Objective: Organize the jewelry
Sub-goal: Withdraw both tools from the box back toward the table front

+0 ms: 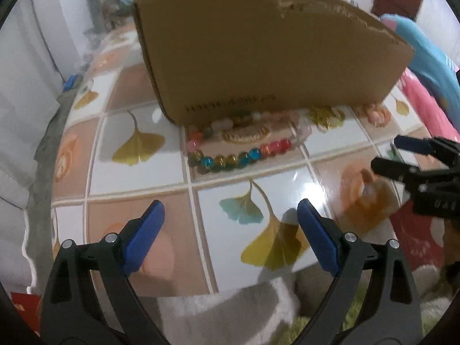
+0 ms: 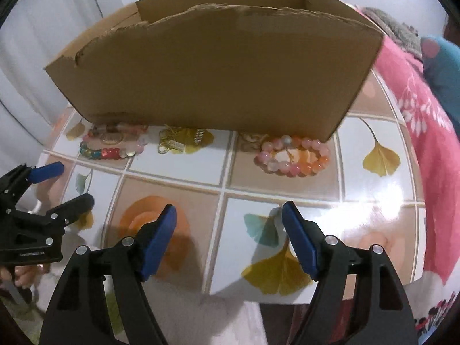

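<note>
**Jewelry Lined Up Before Cardboard Box**

Spread wide and empty above the tiled table point(image 2: 178, 169): left gripper point(image 1: 231, 227) and right gripper point(image 2: 230, 228). Against the box point(image 2: 218, 74): multicolored bracelet point(image 2: 110, 146), gold trinkets point(image 2: 175, 141), pink bracelet point(image 2: 293, 158).

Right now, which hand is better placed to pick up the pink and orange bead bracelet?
Right. The right tool is open, with the pink and orange bracelet just ahead of it; the left tool faces the multicoloured bracelet instead.
</note>
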The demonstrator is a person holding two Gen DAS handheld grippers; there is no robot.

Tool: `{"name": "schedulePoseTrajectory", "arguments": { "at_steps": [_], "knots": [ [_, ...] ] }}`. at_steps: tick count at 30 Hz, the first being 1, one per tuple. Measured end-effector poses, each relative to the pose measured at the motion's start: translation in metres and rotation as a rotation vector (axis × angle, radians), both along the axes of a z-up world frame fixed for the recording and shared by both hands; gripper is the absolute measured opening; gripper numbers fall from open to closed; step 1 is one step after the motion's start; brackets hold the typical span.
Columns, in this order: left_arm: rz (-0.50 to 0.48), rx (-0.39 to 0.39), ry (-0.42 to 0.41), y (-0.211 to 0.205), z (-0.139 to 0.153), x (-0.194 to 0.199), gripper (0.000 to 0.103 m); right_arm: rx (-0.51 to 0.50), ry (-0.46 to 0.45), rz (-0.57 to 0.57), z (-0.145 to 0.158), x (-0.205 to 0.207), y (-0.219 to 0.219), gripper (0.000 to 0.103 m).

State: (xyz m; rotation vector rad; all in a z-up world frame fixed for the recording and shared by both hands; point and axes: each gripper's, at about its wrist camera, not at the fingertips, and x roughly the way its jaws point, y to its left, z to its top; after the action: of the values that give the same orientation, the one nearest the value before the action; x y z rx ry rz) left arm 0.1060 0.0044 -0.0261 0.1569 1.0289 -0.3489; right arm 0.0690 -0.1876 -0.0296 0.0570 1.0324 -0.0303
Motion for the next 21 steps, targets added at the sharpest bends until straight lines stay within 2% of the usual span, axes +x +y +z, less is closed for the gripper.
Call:
{"name": "schedulePoseTrajectory", "arguments": {
  "at_steps": [3, 9, 21],
  "knots": [
    [0.016, 0.019, 0.004, -0.004, -0.002, 0.0, 0.094, -0.031, -0.014, -0.01, -0.004, 0.001, 0.003, 0.076],
    [0.016, 0.025, -0.012, -0.007, -0.001, 0.0, 0.095, -0.023, -0.001, -0.051, -0.013, 0.005, 0.0, 0.096],
    [0.003, 0.03, -0.016, -0.004, -0.003, -0.003, 0.096, -0.023, -0.046, -0.061, -0.011, 0.001, -0.006, 0.096]
  ]
}}
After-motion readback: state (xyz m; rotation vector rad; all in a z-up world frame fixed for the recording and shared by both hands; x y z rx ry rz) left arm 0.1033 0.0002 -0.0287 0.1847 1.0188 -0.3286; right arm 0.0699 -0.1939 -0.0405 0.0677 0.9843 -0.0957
